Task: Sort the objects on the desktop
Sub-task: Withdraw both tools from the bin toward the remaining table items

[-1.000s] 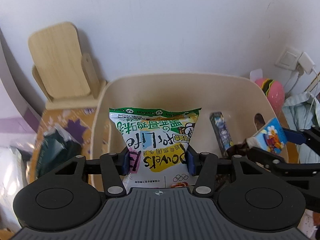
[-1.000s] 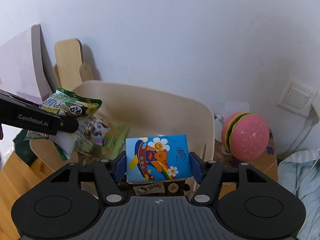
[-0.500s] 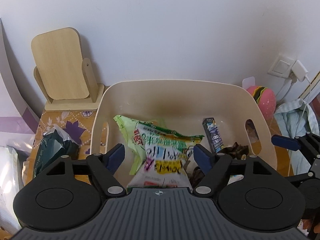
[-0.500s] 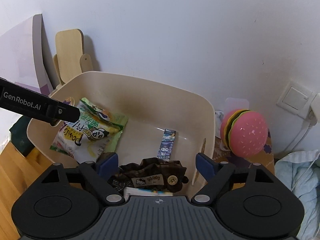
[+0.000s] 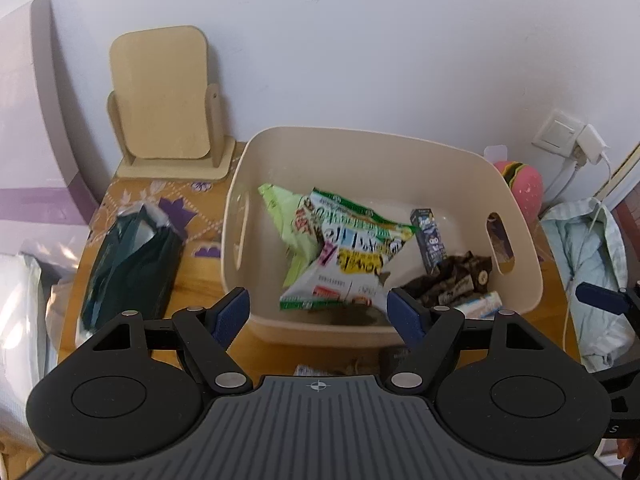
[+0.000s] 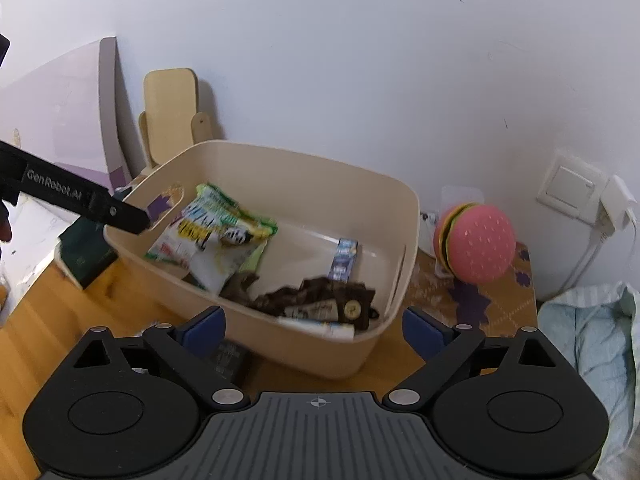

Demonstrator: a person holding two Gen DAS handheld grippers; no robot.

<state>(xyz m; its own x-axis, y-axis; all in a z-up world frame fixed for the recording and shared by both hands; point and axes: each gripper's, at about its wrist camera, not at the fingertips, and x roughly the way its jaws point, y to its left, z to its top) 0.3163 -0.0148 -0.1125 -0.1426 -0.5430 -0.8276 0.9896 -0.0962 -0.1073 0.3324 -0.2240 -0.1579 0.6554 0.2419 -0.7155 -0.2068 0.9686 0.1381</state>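
Observation:
A beige plastic bin [image 5: 516, 280] [image 6: 320, 352] sits on the wooden desk. Inside lie a green-and-white snack bag [image 5: 340, 252] [image 6: 208, 232], a small blue packet [image 5: 430, 240] [image 6: 344, 260], a dark brown bag [image 5: 452, 280] [image 6: 320, 300] and a tissue pack [image 5: 480, 304] [image 6: 320, 328]. My left gripper [image 5: 318, 316] is open and empty, held above the bin's near wall. My right gripper [image 6: 314, 326] is open and empty, above the bin's near edge. The left gripper's finger [image 6: 80, 200] shows at the left of the right wrist view.
A wooden stand [image 5: 168, 104] [image 6: 172, 108] leans by the wall behind the bin. A dark green pouch [image 5: 128, 264] lies left of the bin. A pink burger toy [image 6: 476, 248] [image 5: 520, 188] sits to its right. A small black box [image 6: 230, 360] lies before the bin. Light cloth [image 6: 588, 340] lies far right.
Both grippers opened and dropped their loads into the bin: the snack bag from the left, the blue tissue pack from the right. Both have since pulled back and up.

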